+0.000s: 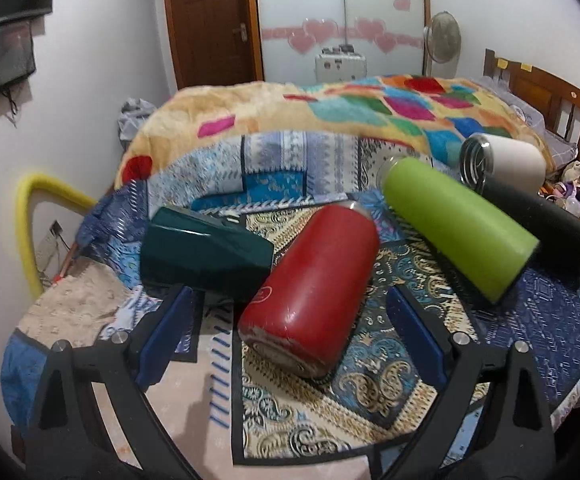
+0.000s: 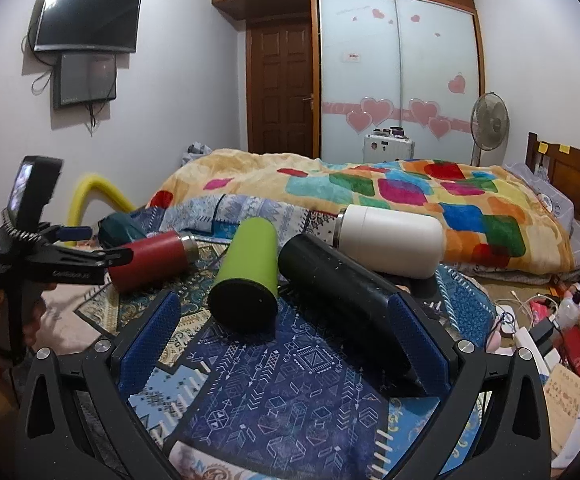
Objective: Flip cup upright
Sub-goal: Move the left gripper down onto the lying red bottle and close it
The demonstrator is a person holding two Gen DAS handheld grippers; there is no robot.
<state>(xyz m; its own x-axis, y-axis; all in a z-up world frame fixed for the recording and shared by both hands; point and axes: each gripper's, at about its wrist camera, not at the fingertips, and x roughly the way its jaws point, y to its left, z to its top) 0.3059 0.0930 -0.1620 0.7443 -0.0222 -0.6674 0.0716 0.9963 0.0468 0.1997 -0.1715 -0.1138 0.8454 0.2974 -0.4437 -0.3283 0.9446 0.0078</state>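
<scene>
Both the left gripper [image 1: 290, 316] and right gripper [image 2: 286, 322] gape wide; the red metal cup [image 1: 309, 288], lying at frame centre, carries an unreadable oval logo.

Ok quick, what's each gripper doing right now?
Left gripper: open, around the red cup, not gripping.
Right gripper: open, holding nothing.

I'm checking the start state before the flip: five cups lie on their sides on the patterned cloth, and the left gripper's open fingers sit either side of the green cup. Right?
Not quite: the left gripper frames the red cup, not the green cup, as the left wrist view shows. The rest holds: five cups on their sides, fingers open.
</scene>
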